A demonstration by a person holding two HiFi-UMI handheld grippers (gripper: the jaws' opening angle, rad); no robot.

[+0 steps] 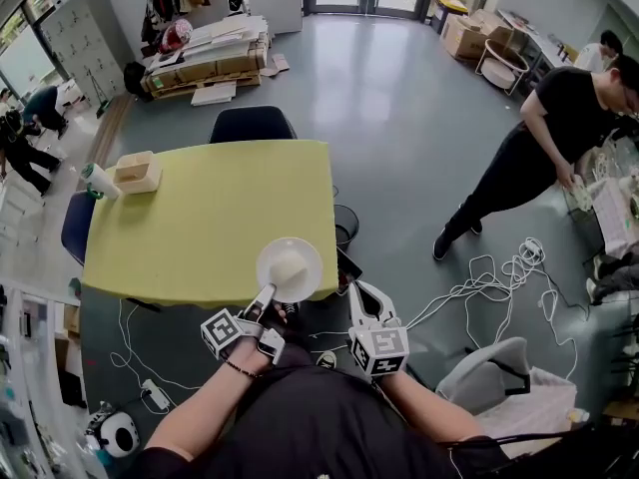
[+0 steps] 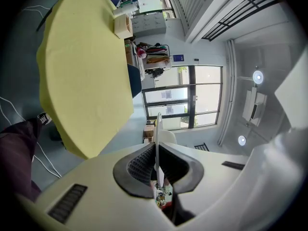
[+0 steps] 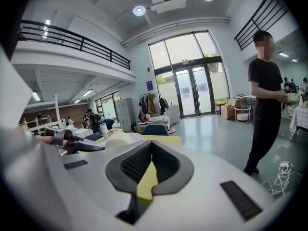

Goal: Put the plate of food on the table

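Observation:
A white plate (image 1: pixel 290 267) with a pale mound of food hovers over the near right corner of the yellow table (image 1: pixel 200 218). My left gripper (image 1: pixel 265 297) is shut on the plate's near rim. In the left gripper view the plate (image 2: pixel 157 129) shows edge-on as a thin white line pinched between the black pads, with the table (image 2: pixel 82 71) beyond. My right gripper (image 1: pixel 361 289) hangs off the table's near right edge, shut with nothing in it. In the right gripper view its pads (image 3: pixel 139 160) meet at the tips, and the plate (image 3: pixel 118 139) shows to the left.
A wooden box (image 1: pixel 137 171) and a white cup (image 1: pixel 98 181) stand on the table's far left corner. A dark blue chair (image 1: pixel 252 123) is tucked in at the far side, another (image 1: pixel 77 226) at the left. White cables (image 1: pixel 479 282) lie on the floor. A person in black (image 1: pixel 544 138) stands at right.

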